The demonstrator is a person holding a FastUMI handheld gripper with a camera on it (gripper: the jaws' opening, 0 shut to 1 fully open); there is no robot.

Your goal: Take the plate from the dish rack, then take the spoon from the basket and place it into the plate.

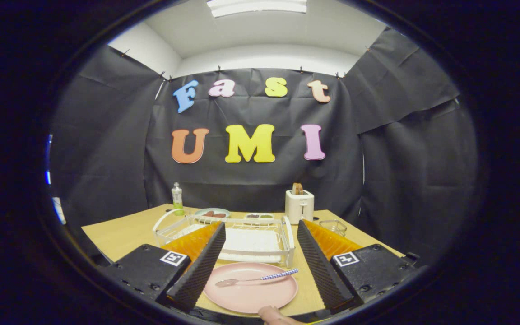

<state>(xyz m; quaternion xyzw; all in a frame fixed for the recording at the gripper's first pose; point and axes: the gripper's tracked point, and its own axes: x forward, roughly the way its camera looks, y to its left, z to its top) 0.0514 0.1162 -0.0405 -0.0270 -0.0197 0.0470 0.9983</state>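
Your jaws [257,266] stand released and wide apart, gripping nothing, raised above the near part of the wooden surface [120,234] and looking level across it. A fingertip [274,316] of your hand shows at the near rim, just below the plate. Between the two fingers [201,266] lies the pink plate [251,295], flat on the surface, and the spoon [256,278] rests in it. Its long axis runs crosswise to the fingers: bowl towards the left finger, blue-checked handle towards the right and slightly farther away. Just beyond the plate stands the white dish rack [253,241]. Past that come a soap bottle [177,198], a blue dish [212,213], a small tray [259,217], a white toaster [299,205] and a glass bowl [333,226]
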